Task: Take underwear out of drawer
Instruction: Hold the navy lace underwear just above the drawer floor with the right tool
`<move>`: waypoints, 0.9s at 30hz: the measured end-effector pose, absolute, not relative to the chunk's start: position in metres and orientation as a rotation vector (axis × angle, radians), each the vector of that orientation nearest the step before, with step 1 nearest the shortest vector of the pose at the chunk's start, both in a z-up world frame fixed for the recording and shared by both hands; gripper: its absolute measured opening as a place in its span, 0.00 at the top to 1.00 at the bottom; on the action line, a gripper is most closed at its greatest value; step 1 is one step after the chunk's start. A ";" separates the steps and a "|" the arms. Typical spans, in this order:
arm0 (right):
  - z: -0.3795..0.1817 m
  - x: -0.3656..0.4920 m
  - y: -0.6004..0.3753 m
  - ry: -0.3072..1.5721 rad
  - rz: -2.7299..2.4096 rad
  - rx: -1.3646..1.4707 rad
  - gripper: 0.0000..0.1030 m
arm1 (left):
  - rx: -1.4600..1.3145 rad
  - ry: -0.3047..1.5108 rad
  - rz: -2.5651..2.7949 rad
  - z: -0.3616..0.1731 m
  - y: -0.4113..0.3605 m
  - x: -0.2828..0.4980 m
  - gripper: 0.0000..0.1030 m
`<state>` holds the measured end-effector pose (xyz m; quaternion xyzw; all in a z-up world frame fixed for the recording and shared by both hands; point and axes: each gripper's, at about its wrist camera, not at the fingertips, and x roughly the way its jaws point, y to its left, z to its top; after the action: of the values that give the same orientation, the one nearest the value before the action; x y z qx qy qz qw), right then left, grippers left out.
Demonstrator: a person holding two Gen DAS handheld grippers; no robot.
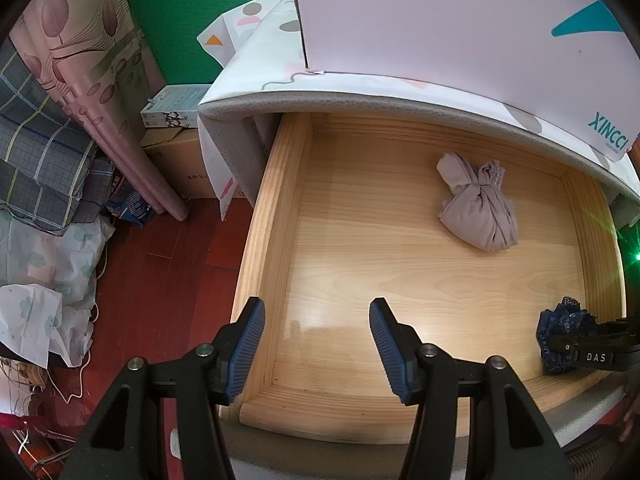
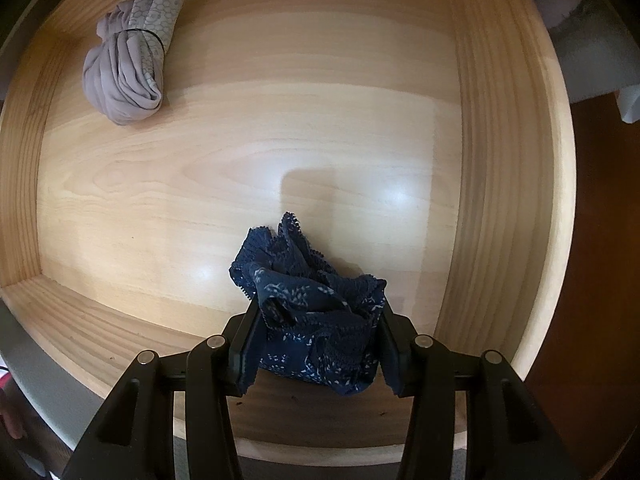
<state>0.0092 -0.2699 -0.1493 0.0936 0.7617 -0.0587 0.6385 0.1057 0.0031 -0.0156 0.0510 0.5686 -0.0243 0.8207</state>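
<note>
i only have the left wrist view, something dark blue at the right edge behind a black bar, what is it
Observer: Navy lace underwear, crumpled, with the right gripper shut on it, jaws pressing both sides.
Operator: is it off the drawer floor yet
Observer: Cannot tell; its front hangs over the drawer near the front wall.
Operator: the grey bundle, is it just loose cloth
Observer: No, the grey bundle is tied with a thin black band, and a honeycomb-patterned strip shows along one side.

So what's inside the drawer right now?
Two garments: a mauve bundle lying loose, and navy lace underwear clamped in the right gripper. The drawer floor beneath each is hidden.
</note>
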 end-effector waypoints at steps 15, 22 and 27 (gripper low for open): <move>-0.162 0.005 -0.279 1.730 -0.155 0.283 0.59 | 0.119 1.214 -0.049 -0.017 -0.001 0.106 0.46; -0.161 0.005 -0.279 1.727 -0.158 0.287 0.59 | 0.119 1.216 -0.058 -0.017 -0.004 0.104 0.46; -0.157 0.004 -0.282 1.728 -0.157 0.285 0.59 | 0.122 1.219 -0.079 -0.017 -0.008 0.103 0.46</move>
<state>0.0044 -0.2821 -0.1569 0.1248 0.7569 -0.0687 0.6378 0.1035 -0.0079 -0.0170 0.0573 0.5721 -0.0372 0.8173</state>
